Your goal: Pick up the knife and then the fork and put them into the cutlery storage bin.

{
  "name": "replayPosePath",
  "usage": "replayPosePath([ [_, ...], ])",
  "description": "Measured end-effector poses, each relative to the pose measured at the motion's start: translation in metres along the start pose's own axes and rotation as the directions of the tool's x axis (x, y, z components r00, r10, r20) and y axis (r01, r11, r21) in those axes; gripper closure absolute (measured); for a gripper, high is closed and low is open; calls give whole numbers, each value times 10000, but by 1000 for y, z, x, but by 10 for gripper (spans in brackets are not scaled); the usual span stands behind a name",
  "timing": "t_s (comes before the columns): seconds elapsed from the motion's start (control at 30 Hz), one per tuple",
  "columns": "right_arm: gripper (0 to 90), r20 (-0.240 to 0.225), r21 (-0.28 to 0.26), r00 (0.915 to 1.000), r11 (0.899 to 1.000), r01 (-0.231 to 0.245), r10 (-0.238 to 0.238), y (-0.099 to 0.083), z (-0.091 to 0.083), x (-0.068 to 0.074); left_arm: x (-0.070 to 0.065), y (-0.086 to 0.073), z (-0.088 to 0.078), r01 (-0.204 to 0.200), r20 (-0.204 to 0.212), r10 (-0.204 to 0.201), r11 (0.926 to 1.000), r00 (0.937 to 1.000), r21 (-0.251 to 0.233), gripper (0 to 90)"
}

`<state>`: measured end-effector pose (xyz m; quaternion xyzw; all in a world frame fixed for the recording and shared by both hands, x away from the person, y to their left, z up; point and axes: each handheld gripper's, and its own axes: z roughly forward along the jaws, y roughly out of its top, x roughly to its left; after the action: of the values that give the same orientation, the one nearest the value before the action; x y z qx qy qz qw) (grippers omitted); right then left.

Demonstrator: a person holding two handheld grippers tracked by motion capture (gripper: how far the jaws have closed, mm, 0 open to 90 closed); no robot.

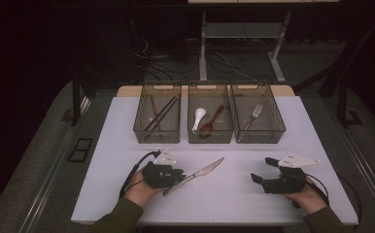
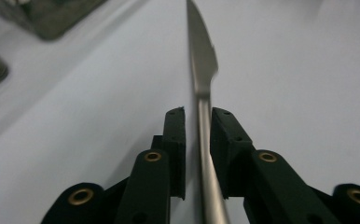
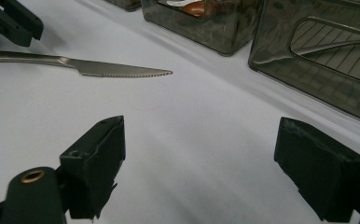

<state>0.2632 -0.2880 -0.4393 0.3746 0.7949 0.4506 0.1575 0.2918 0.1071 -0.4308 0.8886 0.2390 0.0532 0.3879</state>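
We see the knife [image 2: 204,93] lying on the desk [image 1: 234,194] between the jaws of our left gripper [image 2: 197,116], which stand slightly apart, not pressing. If we lift now, it stays behind. Our right gripper [image 3: 199,154] is wide apart.

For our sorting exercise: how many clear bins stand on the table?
3, in a row at the table's far side: left bin with chopsticks, middle bin with two spoons, right bin with a fork.
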Motion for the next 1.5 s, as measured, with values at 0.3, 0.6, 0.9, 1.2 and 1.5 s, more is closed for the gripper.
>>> replayPosePath([
  [0.3,166,-13,19,10000,10000,16,-16,0,1,0,-8,3,24,-296,-303,316,9975,9990,643,745],
  [0.6,166,-17,23,10000,10000,58,-58,0,2,1,-11,2,25,-325,-522,359,9974,9980,638,794],
  [0.9,166,2,-19,10000,10000,25,-25,1,2,1,-12,4,25,-325,-608,368,9970,9975,698,801],
  [1.2,166,-18,-215,10000,9998,-40,40,3,0,1,-11,8,17,-204,-688,209,9998,9974,91,800],
  [1.5,166,-48,-251,10000,9997,-55,53,11,3,5,-11,23,-2,72,-541,-152,9895,9984,-1441,800],
])
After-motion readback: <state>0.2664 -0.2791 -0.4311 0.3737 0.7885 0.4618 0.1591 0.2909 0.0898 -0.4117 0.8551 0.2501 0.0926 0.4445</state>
